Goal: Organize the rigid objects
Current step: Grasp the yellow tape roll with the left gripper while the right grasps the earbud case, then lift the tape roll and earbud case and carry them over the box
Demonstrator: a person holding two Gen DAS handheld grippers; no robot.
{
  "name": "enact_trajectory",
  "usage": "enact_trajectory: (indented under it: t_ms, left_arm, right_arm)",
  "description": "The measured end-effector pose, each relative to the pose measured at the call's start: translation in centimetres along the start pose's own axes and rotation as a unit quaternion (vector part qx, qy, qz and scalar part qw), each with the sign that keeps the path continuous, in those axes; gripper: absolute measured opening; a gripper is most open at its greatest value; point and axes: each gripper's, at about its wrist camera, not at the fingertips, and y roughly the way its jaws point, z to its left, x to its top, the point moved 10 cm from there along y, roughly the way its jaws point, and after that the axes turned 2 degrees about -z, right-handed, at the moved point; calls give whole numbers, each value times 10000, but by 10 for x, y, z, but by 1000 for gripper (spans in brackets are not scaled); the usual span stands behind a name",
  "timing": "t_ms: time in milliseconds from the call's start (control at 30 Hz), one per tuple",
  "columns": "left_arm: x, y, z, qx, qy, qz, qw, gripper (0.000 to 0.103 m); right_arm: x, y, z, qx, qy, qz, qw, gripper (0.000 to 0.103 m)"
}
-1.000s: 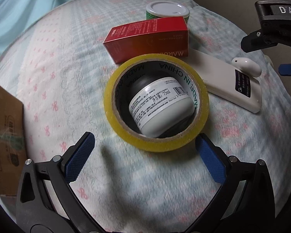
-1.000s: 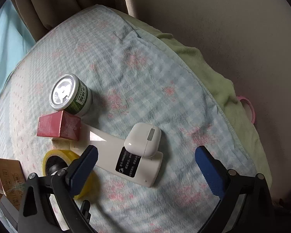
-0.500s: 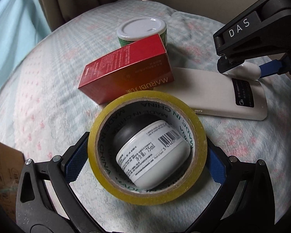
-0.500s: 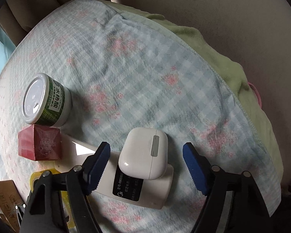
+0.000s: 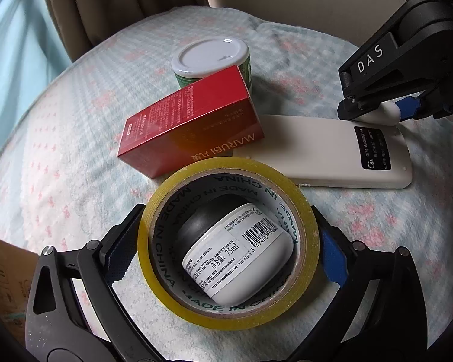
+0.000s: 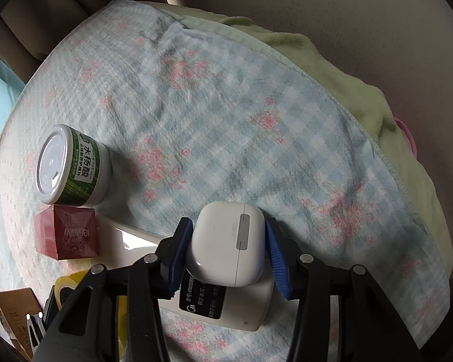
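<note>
In the left wrist view a yellow tape roll lies flat on the checked cloth with a white and black bottle lying inside its hole. My left gripper has its blue pads against both sides of the roll. In the right wrist view my right gripper is shut on a white earbud case that rests on a white remote. The right gripper also shows in the left wrist view over the remote's far end.
A red Marubi box lies behind the tape, with a green jar with a white lid behind it. A brown cardboard box is at the left. A green towel and wall bound the far side.
My left gripper moved forward and closed its pads onto the tape roll. My right gripper came down over the earbud case and closed on it.
</note>
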Motion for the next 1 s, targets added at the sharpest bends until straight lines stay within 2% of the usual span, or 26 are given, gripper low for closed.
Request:
enact_trajectory:
  t_ms: [467,633,733,833,1000]
  left_arm:
    - [7,-32,10,12,-438,-92,9990,99]
    - [15,-61,19,36,-665,-236,9975,99]
    - [20,-83,27,55,-800,-312,9963,99]
    - [21,-109,41,92,-945,-389,9947,99]
    - [21,-159,75,211,-1263,-478,9906,99]
  right_arm:
    - [-1,-18,11,245,-85,-157,9995,44]
    - [-3,-38,24,365,-303,-286,9985,44]
    - [-2,-57,19,437,-475,-389,9972,44]
    - [-23,-90,41,501,-620,-496,9956,44]
    - [-22,-123,69,582,-889,-688,9920,44]
